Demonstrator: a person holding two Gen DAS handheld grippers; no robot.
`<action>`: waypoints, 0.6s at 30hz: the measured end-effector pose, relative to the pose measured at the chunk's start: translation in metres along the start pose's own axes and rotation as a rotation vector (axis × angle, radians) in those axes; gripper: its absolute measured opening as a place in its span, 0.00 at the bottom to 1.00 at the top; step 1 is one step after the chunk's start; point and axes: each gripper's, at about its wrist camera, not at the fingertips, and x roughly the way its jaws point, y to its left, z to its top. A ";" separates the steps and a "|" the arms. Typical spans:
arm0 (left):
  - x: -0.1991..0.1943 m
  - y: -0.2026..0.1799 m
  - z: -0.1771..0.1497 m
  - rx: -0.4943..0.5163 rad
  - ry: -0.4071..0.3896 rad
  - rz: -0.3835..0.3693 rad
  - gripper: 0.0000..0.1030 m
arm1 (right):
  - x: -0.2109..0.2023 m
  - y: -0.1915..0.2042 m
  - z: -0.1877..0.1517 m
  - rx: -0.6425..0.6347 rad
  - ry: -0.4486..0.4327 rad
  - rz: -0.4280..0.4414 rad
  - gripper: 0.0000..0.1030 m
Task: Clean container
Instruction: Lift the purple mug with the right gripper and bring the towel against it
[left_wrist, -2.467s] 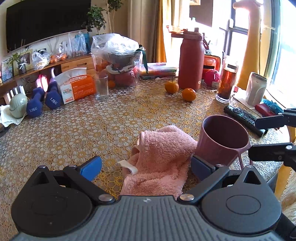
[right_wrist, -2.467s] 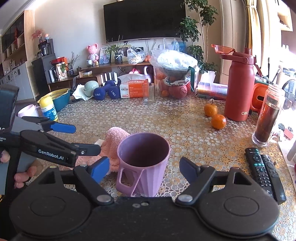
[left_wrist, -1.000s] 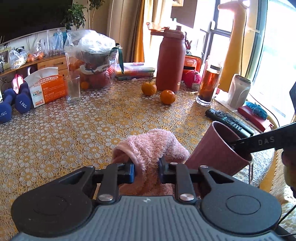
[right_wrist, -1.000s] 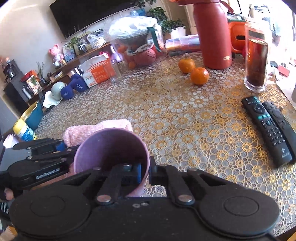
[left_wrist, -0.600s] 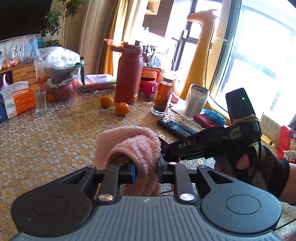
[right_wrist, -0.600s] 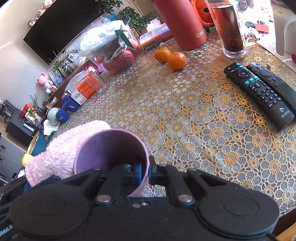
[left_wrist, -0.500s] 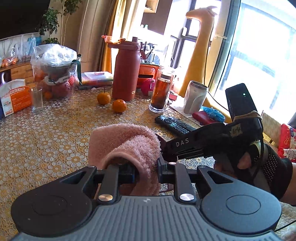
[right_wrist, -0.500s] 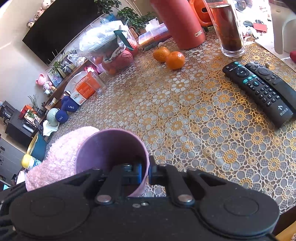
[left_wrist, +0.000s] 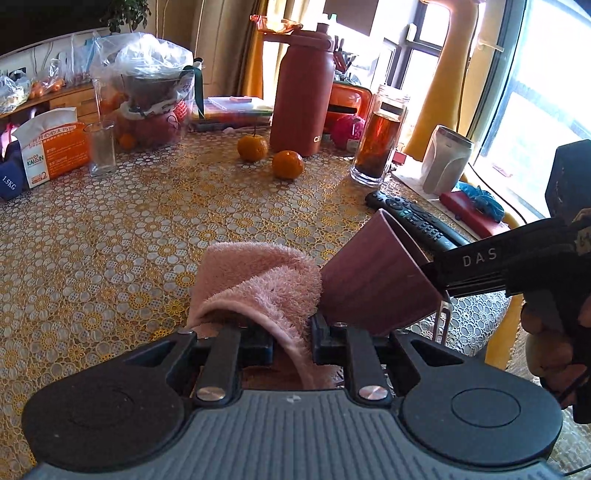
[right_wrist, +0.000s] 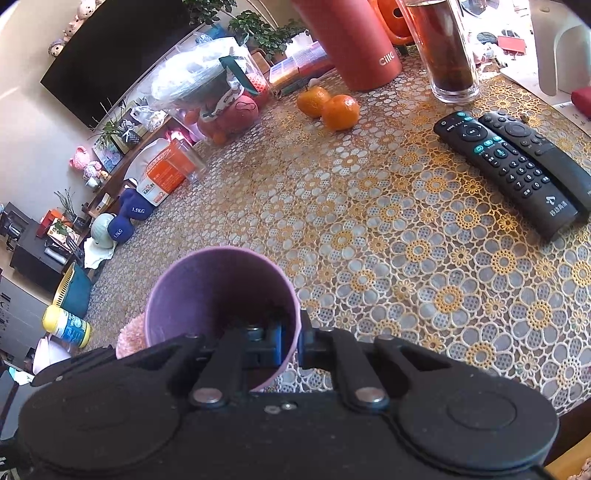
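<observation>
Holding the purple plastic cup (right_wrist: 221, 295) tilted above the lace-covered table (right_wrist: 424, 258), ready for wiping.

Its rim is clamped by the right gripper (right_wrist: 291, 347). The left gripper (left_wrist: 291, 336), clenched on the fluffy pink towel (left_wrist: 258, 280), has lifted it against the cup's outer wall since a second ago. Two black remote controls (right_wrist: 517, 166) lie near; the table edge is close.
</observation>
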 end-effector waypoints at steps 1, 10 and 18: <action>0.002 -0.001 0.000 0.003 0.004 0.004 0.16 | -0.001 0.000 0.000 -0.010 0.002 -0.009 0.08; 0.012 -0.015 0.003 0.061 0.018 0.032 0.16 | -0.009 -0.013 0.000 -0.112 0.021 -0.066 0.29; 0.015 -0.024 0.006 0.095 0.021 0.058 0.16 | -0.020 -0.011 -0.008 -0.326 -0.003 -0.120 0.35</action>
